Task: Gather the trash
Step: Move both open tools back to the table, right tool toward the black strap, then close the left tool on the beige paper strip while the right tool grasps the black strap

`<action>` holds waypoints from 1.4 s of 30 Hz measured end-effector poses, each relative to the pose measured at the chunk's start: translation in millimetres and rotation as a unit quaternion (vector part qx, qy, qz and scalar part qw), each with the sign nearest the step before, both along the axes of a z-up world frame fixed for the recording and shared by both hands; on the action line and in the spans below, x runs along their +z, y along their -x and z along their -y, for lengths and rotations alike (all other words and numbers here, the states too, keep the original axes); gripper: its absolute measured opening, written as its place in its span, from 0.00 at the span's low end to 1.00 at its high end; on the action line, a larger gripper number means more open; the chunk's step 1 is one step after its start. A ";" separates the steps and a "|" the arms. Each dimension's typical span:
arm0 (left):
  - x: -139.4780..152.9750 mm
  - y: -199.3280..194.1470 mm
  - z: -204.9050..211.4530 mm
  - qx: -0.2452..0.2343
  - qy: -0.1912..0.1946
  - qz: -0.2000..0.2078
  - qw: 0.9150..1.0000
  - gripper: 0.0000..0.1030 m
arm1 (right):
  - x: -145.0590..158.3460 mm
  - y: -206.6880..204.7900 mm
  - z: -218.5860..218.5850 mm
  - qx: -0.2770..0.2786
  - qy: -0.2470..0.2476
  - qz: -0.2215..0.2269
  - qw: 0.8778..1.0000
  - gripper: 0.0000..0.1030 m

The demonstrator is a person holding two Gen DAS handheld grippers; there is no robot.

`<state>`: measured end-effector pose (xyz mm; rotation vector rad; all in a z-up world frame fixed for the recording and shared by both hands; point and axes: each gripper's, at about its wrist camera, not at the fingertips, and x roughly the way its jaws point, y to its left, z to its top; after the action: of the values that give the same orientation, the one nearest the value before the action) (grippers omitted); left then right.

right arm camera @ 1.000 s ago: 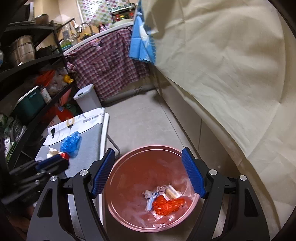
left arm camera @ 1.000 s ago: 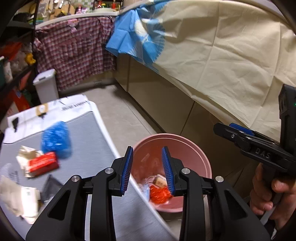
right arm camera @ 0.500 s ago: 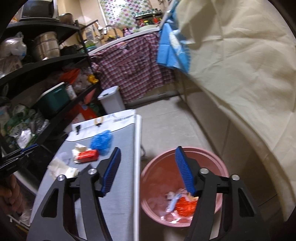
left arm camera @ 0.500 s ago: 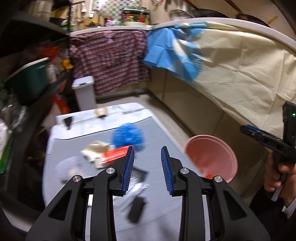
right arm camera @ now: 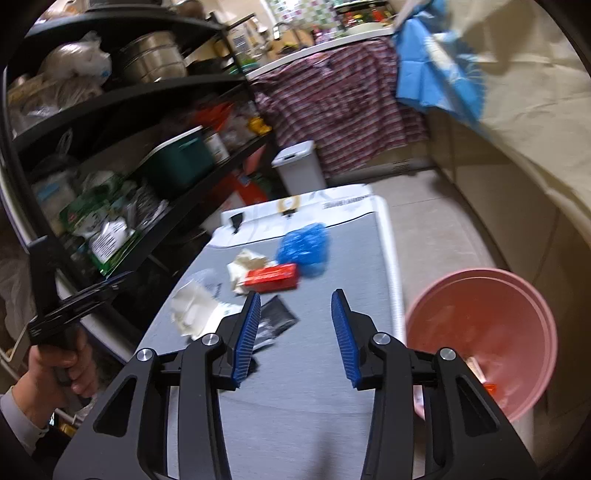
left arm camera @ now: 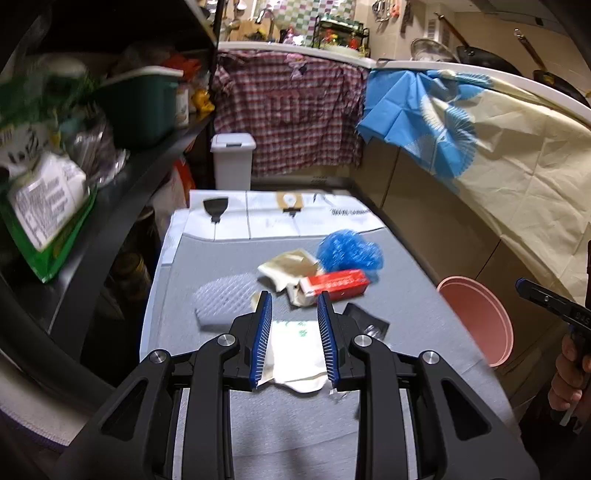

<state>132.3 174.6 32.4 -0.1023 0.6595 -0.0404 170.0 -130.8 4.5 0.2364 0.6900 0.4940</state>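
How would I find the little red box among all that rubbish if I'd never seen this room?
Look at the grey-topped table beside the pink bucket. Near the middle of the litter lies the red box, flat, between crumpled cream paper and a blue plastic wad. It is the only red, straight-edged piece there.

A home kitchen: pans (left arm camera: 484,61) hang on the wall, a tap (left arm camera: 266,16) stands on the counter, steel pots (right arm camera: 155,59) crowd black shelving (right arm camera: 122,92).

Black gripper (left arm camera: 294,334), blue ribbed pads (left arm camera: 263,338), white cuff (right arm camera: 20,417)

shelf goods (left arm camera: 44,192) motion-blurred
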 end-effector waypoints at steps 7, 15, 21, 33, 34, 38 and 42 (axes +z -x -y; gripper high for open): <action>-10.3 -6.3 -16.7 0.009 0.017 -0.004 1.000 0.25 | -27.6 -2.6 -46.2 0.038 -0.005 -0.023 0.999 0.39; -25.4 -12.4 -21.2 0.005 0.013 -0.022 1.000 0.25 | -64.6 -9.7 -91.4 0.075 0.017 -0.058 0.995 0.41; -45.5 -22.4 -28.6 0.009 0.015 -0.053 0.998 0.27 | -88.0 -22.2 -111.3 0.098 0.031 -0.094 0.990 0.50; -66.8 -43.9 -24.4 0.001 0.017 -0.083 0.996 0.34 | -118.2 -37.8 -129.6 0.118 0.047 -0.144 0.981 0.50; -68.4 -45.3 -23.2 0.000 0.014 -0.086 0.996 0.34 | -119.2 -37.4 -130.5 0.120 0.050 -0.145 0.981 0.50; -73.3 -49.1 -19.9 -0.001 0.004 -0.096 0.995 0.30 | -120.0 -37.1 -130.4 0.126 0.052 -0.145 0.980 0.48; -76.2 -49.4 -18.6 -0.003 -0.002 -0.103 0.995 0.15 | -119.4 -36.4 -130.1 0.130 0.054 -0.142 0.980 0.38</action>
<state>181.7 193.2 -43.8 -0.1019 0.8666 -0.0346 206.5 -0.7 -114.9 0.1147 1.0320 0.6788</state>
